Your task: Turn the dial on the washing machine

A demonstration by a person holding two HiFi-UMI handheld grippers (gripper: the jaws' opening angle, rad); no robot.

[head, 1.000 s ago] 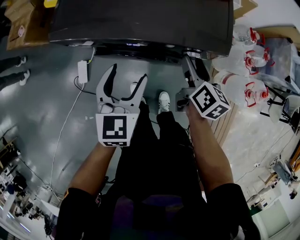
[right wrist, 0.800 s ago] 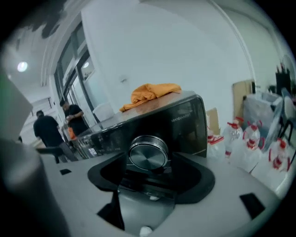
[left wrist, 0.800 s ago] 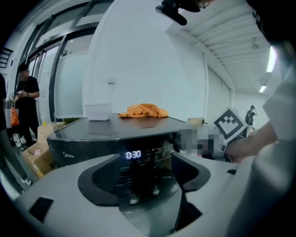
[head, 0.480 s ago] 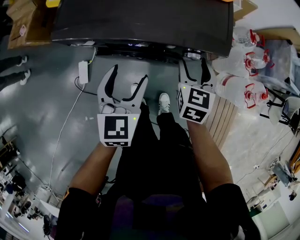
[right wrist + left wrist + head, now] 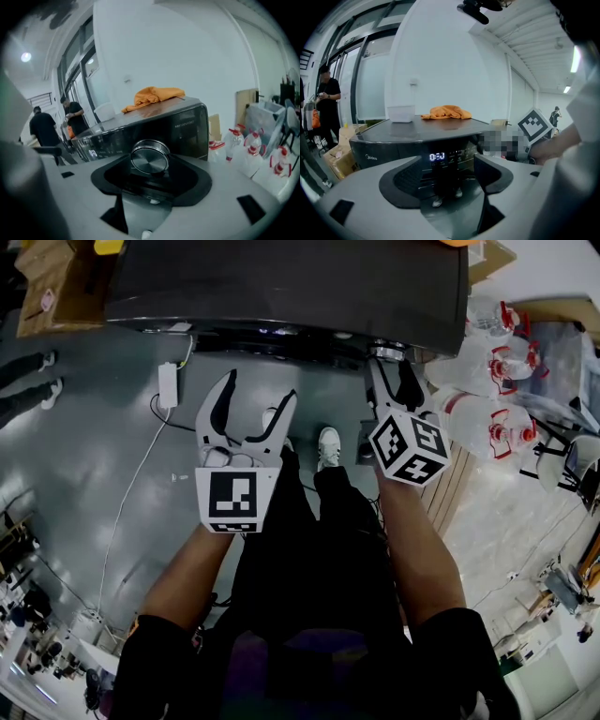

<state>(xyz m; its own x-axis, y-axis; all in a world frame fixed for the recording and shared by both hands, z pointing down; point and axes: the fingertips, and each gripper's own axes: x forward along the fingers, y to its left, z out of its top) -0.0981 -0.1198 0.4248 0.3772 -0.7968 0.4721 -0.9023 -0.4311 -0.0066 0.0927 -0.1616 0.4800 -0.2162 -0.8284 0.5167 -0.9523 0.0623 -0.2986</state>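
The right gripper (image 5: 390, 364) is up against the front of the washing machine (image 5: 281, 282), near its right-hand corner, with the round metal dial (image 5: 150, 158) sitting between its two black pads (image 5: 110, 176). Its jaws have just been closing, and they now look to bear on the dial's rim from either side, standing fairly wide because the knob is broad. The left gripper (image 5: 258, 385) hangs a little back from the machine, over the grey floor (image 5: 94, 456). Its jaws are well apart and there is nothing between them; through the gap the lit display (image 5: 437, 156) on the dark control panel shows. On top of the machine lie a crumpled orange cloth (image 5: 446, 112) and a white tub (image 5: 401, 113). Beside the machine's right side stands a cluster of clear bottles with red caps (image 5: 497, 362), a white power strip (image 5: 167, 383) lies on the floor to the left, and a person in black (image 5: 329, 108) stands further off that way.
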